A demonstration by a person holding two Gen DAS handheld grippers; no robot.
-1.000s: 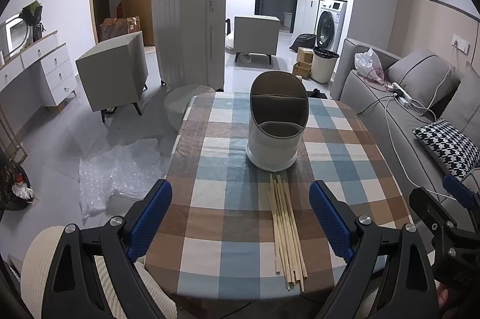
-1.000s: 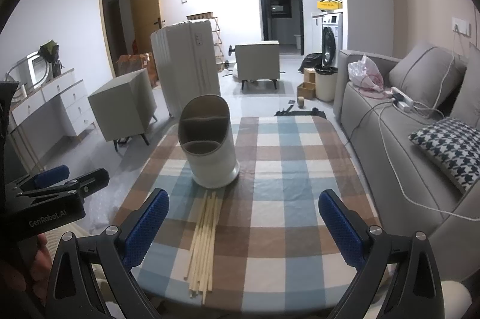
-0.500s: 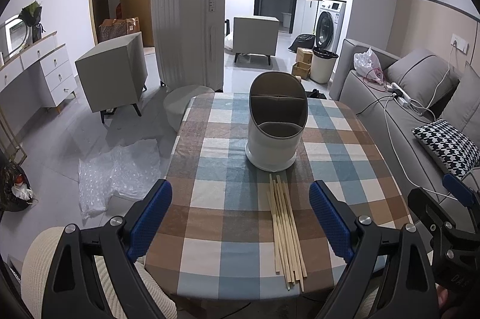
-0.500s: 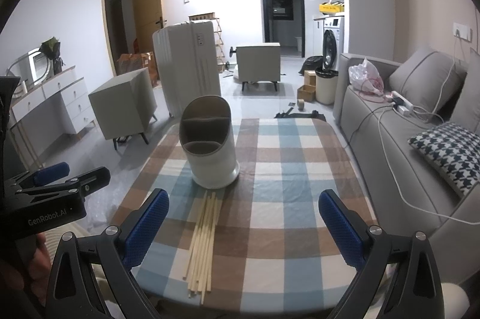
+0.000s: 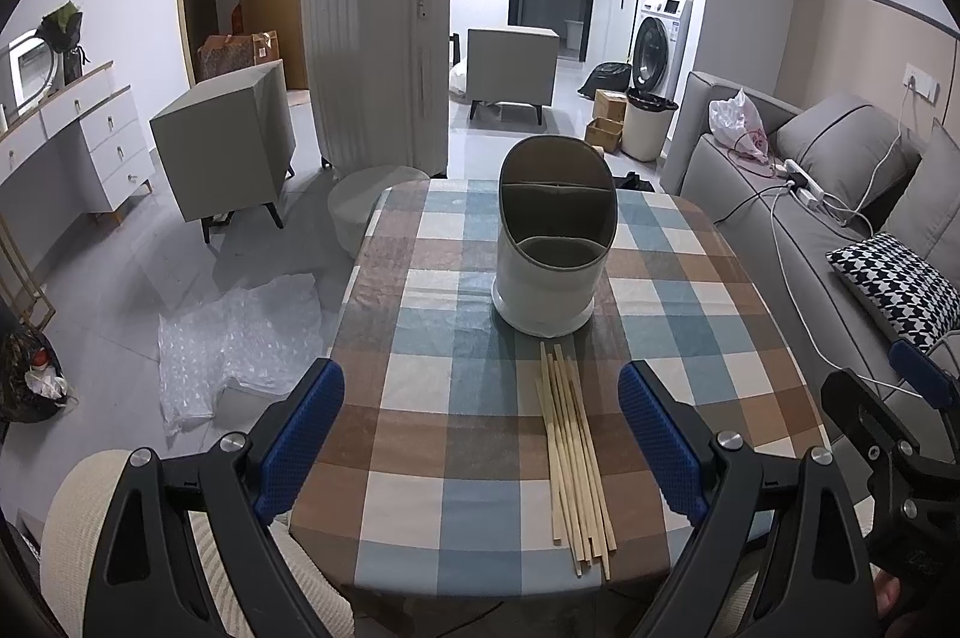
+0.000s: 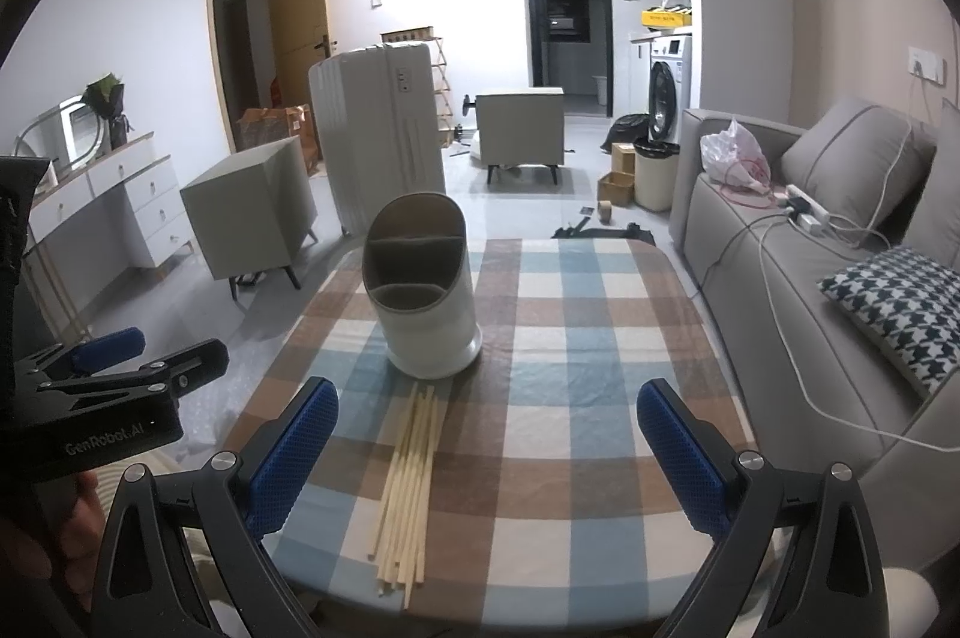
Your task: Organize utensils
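So we've got both grippers hovering at the near edge of the bench point(image 5: 420, 398), with its checked cloth. Our left gripper point(image 5: 480, 434) has its fingers point(image 5: 300, 434) spread wide apart, gripping nothing. The white utensil holder point(image 5: 555, 242) stands upright mid-bench, split into compartments, and the ones we can see into look empty, though the deep back section is partly shadowed. The chopsticks point(image 5: 573, 458) lie in a loose bundle on the cloth just in front of the holder, far tips almost at its base, near ends close to the bench's front edge. Our right gripper point(image 6: 486, 452) is also spread wide with nothing between its fingers point(image 6: 681, 452). Lots of bare cloth on either side of the holder. The sofa point(image 6: 780, 278) sits close along the right edge. The bench's near edge is cut off behind our grippers.
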